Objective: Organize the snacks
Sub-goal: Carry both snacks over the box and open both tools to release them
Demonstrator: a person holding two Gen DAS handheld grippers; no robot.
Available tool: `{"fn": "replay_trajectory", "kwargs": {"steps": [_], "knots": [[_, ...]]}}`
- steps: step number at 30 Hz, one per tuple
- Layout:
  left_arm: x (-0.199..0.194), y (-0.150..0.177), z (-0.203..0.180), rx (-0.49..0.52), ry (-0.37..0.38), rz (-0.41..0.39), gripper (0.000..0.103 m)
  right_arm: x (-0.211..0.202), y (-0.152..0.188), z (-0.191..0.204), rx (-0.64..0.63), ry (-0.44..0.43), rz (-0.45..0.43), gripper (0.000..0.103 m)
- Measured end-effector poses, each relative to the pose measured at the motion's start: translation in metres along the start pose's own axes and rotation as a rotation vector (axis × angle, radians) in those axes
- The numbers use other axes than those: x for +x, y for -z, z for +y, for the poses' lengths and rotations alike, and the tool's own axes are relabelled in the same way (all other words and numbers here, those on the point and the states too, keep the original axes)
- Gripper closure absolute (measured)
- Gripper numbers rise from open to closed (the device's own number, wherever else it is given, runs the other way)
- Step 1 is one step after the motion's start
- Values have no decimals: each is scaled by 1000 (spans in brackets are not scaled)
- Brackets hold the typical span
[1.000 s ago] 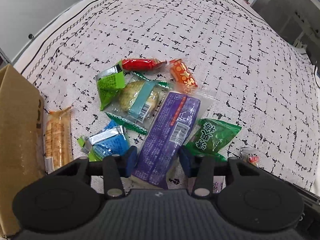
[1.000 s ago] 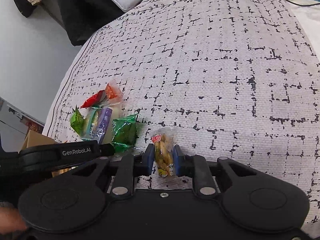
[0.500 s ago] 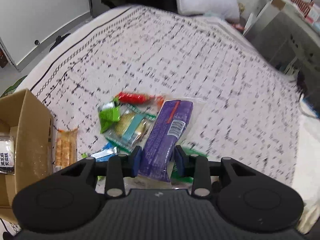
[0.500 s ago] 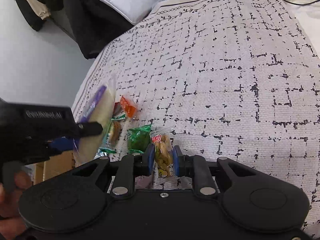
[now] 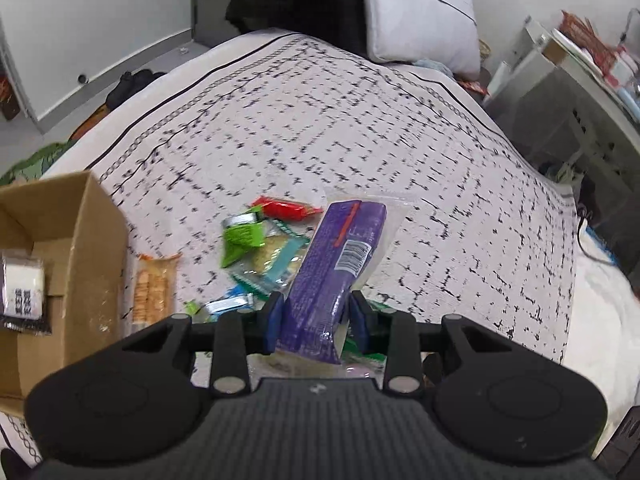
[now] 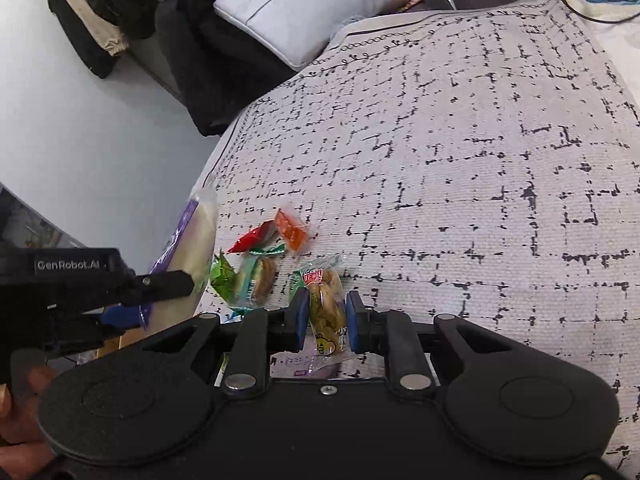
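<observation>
My left gripper [image 5: 316, 320] is shut on a long purple snack pack [image 5: 336, 264] and holds it above the bed. It also shows in the right wrist view [image 6: 180, 240], at the left. My right gripper [image 6: 327, 320] is shut on a small clear packet of yellow-green snacks [image 6: 326, 300], lifted off the cover. Below lie a red packet [image 5: 284, 208], a green packet [image 5: 242, 240], a clear biscuit pack [image 5: 276, 264], an orange cracker pack [image 5: 154, 284] and an orange packet [image 6: 291, 232]. A cardboard box [image 5: 96, 240] stands at the left with a white packet [image 5: 22, 288] inside.
The snacks lie on a bed with a white, black-flecked cover [image 5: 360, 120]. A grey pillow [image 5: 416, 12] and dark clothes lie at the head. White shelving [image 5: 568, 100] stands at the right. The bed's left edge drops to the floor [image 6: 100, 152].
My left gripper closed on the purple pack and lifted it off the pile. My right gripper rose with its packet. The box came into the left wrist view.
</observation>
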State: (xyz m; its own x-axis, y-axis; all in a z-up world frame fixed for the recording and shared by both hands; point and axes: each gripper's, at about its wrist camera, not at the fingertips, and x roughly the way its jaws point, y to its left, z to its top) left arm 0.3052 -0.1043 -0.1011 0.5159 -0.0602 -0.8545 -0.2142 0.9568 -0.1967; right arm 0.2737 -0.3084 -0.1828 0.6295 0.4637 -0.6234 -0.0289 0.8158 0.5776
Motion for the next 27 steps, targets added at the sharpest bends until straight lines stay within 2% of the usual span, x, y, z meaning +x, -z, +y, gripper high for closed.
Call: {"fn": "replay_trajectory", "kwargs": {"steps": [15,17,27], "knots": [[-26,4,94,-93,38,-44,69,-3,6,39,-148,10,-27,84],[-31,3,107,-105,40,-56,69,-4,6,43,-137,-11,-17,84],[-65,7,156,-186,40,-173,69,-10,7,87,-186,-58,-43,84]]}}
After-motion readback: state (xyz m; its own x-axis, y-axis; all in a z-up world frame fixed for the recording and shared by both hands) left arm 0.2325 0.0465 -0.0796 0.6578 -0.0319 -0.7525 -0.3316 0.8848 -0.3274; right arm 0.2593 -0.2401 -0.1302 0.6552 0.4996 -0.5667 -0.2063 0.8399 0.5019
